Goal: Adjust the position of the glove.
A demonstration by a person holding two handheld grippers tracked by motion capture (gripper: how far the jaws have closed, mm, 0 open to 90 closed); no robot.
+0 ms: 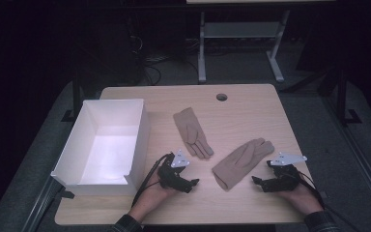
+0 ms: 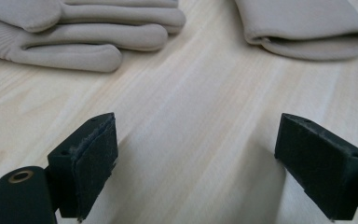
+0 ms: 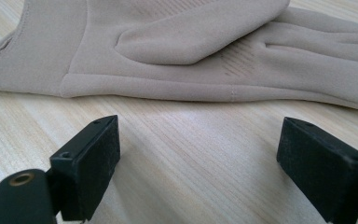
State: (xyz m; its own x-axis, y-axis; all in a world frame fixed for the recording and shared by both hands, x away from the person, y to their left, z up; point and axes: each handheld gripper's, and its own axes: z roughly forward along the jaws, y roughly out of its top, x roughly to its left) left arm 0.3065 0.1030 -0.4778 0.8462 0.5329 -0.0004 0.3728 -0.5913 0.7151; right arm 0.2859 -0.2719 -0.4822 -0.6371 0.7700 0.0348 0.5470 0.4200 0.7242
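Both tongs, left (image 1: 192,182) and right (image 1: 256,181), rest low, wide open, empty, flanking near glove (image 1: 241,162).

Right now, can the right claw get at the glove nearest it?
Probably yes. The right claw stands open, bare table lies between its jaws, and the near glove lies flat just ahead with nothing in the way.
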